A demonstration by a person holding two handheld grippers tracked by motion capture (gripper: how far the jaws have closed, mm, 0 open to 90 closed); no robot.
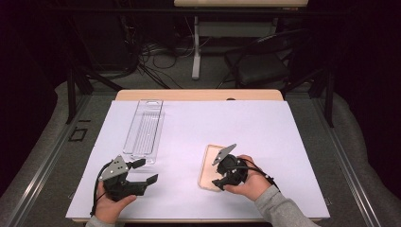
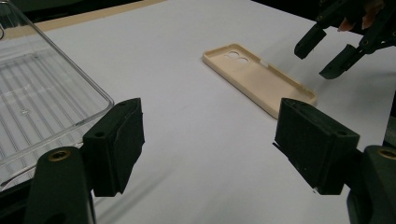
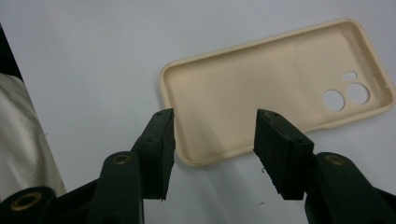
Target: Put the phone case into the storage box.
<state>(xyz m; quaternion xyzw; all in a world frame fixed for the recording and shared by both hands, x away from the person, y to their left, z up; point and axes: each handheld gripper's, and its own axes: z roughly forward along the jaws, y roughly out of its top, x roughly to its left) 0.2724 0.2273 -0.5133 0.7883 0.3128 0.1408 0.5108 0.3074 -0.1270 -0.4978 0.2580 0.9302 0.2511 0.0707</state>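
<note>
Right gripper [image 3: 212,140] fingers released, seemingly just above the phone case [image 3: 261,98]; left gripper [image 2: 210,144] fingers released.

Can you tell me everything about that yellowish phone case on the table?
The phone case is pale cream and looks like soft plastic or rubber. It lies flat on the white sheet, hollow side up, with nothing inside. One end has two round holes and a small slot for the camera. A low rim runs all around. The right gripper hovers over its plain end, jaws apart, not clearly touching it.
</note>
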